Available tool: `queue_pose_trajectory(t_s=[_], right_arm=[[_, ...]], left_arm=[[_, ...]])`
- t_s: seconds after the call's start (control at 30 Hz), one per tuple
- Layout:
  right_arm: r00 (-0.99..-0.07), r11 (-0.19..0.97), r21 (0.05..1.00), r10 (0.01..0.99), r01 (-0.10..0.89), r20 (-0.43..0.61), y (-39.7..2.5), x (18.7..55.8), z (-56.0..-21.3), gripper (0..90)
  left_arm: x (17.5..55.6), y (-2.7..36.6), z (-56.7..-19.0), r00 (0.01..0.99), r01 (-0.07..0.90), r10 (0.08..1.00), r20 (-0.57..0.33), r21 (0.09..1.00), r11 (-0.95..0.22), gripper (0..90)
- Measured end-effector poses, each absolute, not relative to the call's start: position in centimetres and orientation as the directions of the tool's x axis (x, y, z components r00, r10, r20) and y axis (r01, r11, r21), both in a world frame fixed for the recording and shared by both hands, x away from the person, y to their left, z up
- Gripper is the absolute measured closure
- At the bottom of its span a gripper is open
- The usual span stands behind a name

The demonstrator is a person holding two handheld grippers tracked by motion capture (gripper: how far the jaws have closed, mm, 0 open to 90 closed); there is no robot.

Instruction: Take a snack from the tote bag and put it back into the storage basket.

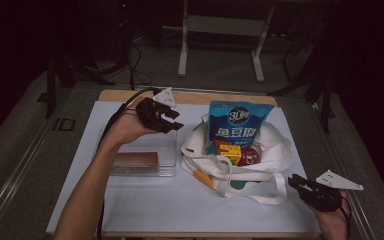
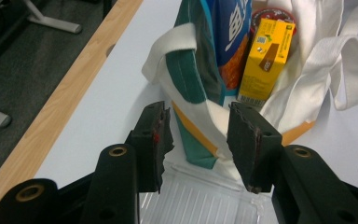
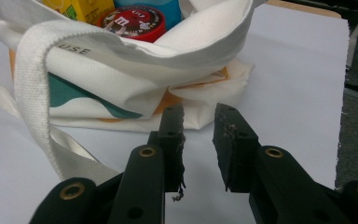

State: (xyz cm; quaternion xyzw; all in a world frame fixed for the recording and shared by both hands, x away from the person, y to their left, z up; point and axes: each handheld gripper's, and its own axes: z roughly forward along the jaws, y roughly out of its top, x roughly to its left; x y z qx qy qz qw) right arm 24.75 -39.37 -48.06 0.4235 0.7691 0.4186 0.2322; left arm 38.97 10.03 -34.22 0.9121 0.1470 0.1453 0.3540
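Room: dim, with dark floor and a pale frame stand [image 1: 220, 30] beyond the far edge of the counter [image 1: 145, 210], which carries a white sheet over a wooden top.
Tote bag: a white cloth tote bag [image 1: 270, 150] with teal and orange patches lies near the middle of the counter, a little toward the right edge, mouth open upward and its handles flopped toward the near edge.
Bag contents: a blue snack pouch [image 1: 239, 122] stands tall at the back of the bag; a yellow carton [image 1: 229, 151] and a red round tin [image 1: 249, 156] sit side by side in front of it.
Left gripper: the left gripper [image 1: 172, 119] hangs above the far half of the counter, just left of the bag, held in the person's left hand [image 1: 127, 127]; its jaws stand apart with nothing between them, and in the left gripper view they frame the bag's teal and orange side.
Right gripper: the right gripper [image 1: 296, 182] sits low near the near right corner, just beside the bag's handle; jaws parted and empty, pointing at the bag's lower fold in the right gripper view.
Clear tray: a clear plastic tray [image 1: 167, 162] rests left of the bag, under the left gripper, with a brown flat block [image 1: 136, 160] in it.
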Motion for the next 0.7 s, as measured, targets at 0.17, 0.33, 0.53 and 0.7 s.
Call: queue_pose_trajectory(t_s=[0.17, 0.33, 0.53, 0.7], right_arm=[[-0.534, 0.289, 0.840, 0.845, 0.460, 0.002, -39.4, 24.7, -48.3, 72.9], [-0.538, 0.292, 0.838, 0.843, 0.462, 0.003, -39.3, 24.8, -48.4, 72.7], [-0.538, 0.290, 0.841, 0.843, 0.457, 0.002, -39.4, 24.7, -48.3, 72.7], [-0.539, 0.294, 0.845, 0.842, 0.446, -0.009, -39.5, 24.6, -47.8, 72.7]], left_arm=[[39.3, 9.3, -33.9, 0.918, 0.160, 0.364, 0.158, 0.692, -0.704, 56.4], [39.7, 8.3, -33.6, 0.923, 0.150, 0.351, 0.158, 0.692, -0.706, 56.4], [40.3, 6.7, -33.2, 0.927, 0.140, 0.338, 0.159, 0.691, -0.709, 55.7], [40.6, 5.7, -33.2, 0.930, 0.139, 0.331, 0.159, 0.683, -0.718, 55.0]])
